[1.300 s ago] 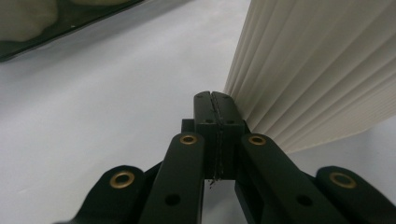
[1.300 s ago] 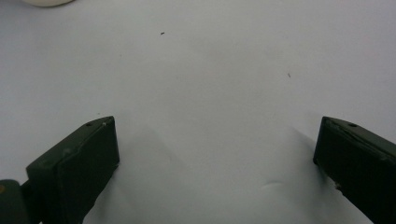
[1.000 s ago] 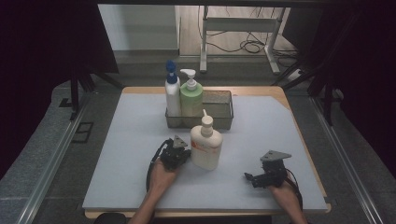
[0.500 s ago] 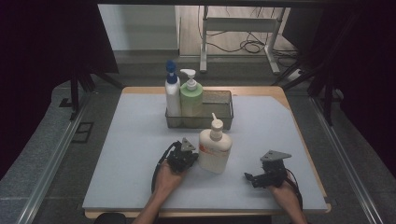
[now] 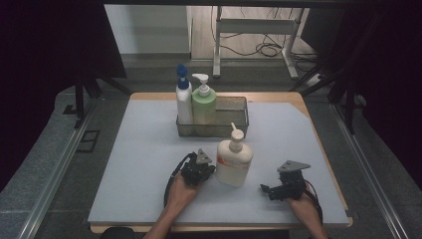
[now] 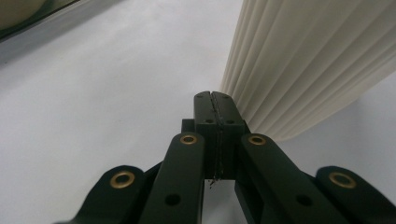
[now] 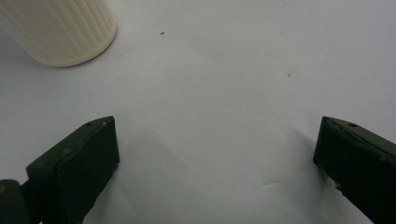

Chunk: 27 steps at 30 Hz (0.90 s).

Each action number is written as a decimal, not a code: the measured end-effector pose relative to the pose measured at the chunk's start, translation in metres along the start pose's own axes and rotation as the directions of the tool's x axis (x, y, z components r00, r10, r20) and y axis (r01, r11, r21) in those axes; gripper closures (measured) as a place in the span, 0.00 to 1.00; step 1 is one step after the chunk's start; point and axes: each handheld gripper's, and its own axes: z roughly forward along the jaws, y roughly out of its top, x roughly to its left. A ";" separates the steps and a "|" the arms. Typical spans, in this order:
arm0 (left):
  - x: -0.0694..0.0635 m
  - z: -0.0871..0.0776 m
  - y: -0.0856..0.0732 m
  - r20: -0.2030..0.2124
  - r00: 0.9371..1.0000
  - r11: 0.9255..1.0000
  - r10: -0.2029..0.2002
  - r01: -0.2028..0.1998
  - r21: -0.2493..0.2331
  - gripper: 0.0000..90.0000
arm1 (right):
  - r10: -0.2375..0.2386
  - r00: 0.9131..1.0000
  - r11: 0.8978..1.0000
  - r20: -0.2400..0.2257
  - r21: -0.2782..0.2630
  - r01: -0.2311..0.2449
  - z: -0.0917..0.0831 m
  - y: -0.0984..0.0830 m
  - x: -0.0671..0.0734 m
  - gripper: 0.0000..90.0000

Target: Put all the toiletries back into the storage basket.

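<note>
A cream ribbed pump bottle (image 5: 234, 162) stands upright on the grey mat, between my two grippers. My left gripper (image 5: 213, 169) lies at the bottle's left side, jaws shut with nothing between them. In the left gripper view the closed tips (image 6: 215, 95) sit right against the ribbed wall of the bottle (image 6: 303, 60). My right gripper (image 5: 263, 189) rests on the mat to the bottle's right and points left at it. Its jaws stand wide open (image 7: 217, 140) over bare mat, with the bottle's base (image 7: 60, 28) at the upper left, a short way off.
A wire basket (image 5: 234, 124) stands behind the cream bottle; a white bottle with a blue cap (image 5: 183, 97) and a green pump bottle (image 5: 204, 102) fill its left half. The grey mat (image 5: 124, 164) covers the tabletop. Dark curtains flank both sides.
My left gripper has moved right and a little nearer, and the cream bottle has shifted the same way beside it. The right gripper has kept still.
</note>
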 end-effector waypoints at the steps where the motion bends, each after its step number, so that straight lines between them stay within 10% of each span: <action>1: 0.001 -0.001 -0.001 -0.001 1.000 1.000 -0.003 0.003 0.001 0.99 | 0.000 1.000 1.000 0.000 0.001 0.000 0.000 0.000 0.000 0.00; 27: 0.004 -0.047 -0.046 -0.104 0.994 0.998 -0.034 0.040 0.055 0.39 | -0.019 0.998 1.000 -0.060 -0.021 0.018 -0.009 0.005 0.001 0.07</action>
